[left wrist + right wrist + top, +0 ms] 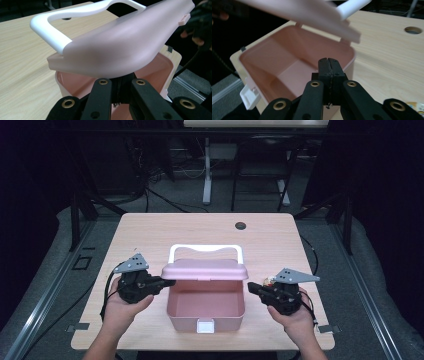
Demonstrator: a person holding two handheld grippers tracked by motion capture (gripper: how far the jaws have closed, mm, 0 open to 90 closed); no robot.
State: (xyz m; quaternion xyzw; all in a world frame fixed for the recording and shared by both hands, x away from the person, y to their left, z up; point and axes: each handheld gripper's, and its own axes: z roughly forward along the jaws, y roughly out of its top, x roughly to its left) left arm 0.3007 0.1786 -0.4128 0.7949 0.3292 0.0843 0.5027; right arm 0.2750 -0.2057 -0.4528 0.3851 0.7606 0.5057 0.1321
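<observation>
I hold the lid (205, 269) of the pink box (206, 306) up with my left gripper (167, 282); its jaws are clenched under the lid's edge. My right gripper (251, 287) waits beside the box's right wall, jaws clenched on nothing. The box stands at the desk's (150, 230) near middle, its clasp (205, 325) towards me, its long axis left to right. I judge the next move needs a steady lid.

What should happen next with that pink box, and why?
Probably the right gripper should turn to the small packet lying on the table beside it and pick it up. The box looks empty, the left gripper props the lid up, and the right gripper's jaws are shut on nothing.
</observation>
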